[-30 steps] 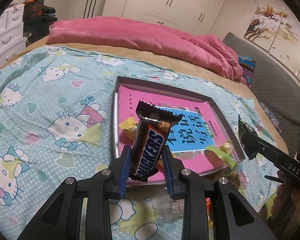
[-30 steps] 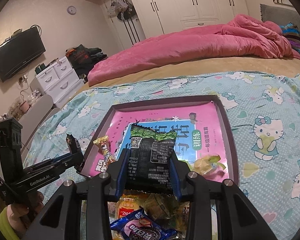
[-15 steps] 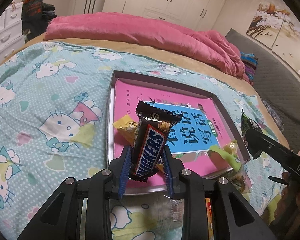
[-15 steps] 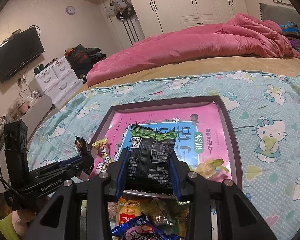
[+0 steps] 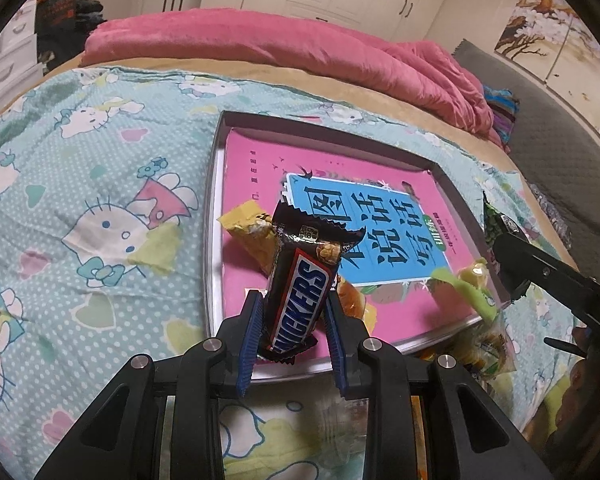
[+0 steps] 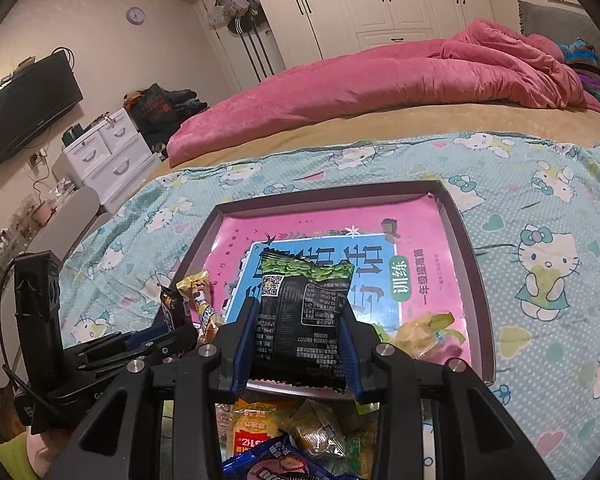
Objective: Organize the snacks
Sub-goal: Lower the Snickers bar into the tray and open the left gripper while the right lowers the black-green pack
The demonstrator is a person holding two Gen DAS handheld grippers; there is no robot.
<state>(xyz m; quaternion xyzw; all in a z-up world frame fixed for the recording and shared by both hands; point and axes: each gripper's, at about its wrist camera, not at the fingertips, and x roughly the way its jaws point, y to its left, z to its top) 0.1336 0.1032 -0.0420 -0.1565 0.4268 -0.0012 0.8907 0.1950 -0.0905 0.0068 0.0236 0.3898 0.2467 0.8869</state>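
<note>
My left gripper (image 5: pixel 292 330) is shut on a Snickers bar (image 5: pixel 302 288) and holds it upright over the near left corner of a shallow tray (image 5: pixel 213 216) lined with a pink and blue book. A yellow snack (image 5: pixel 252 236) lies in the tray behind the bar. My right gripper (image 6: pixel 298 344) is shut on a black and green snack packet (image 6: pixel 302 320) above the tray's near edge (image 6: pixel 482 300). A yellow-green candy (image 6: pixel 424 330) lies in the tray's near right corner. The left gripper with the bar (image 6: pixel 172 304) shows at the left in the right wrist view.
A pile of loose snacks (image 6: pixel 296 436) lies on the Hello Kitty blanket (image 5: pixel 80 216) just in front of the tray. A pink duvet (image 6: pixel 380 84) lies across the far side of the bed. White drawers (image 6: pixel 104 152) stand left of the bed.
My left gripper has moved forward and right with the Snickers bar, now over the tray's near left corner. My right gripper holds its packet nearly still.
</note>
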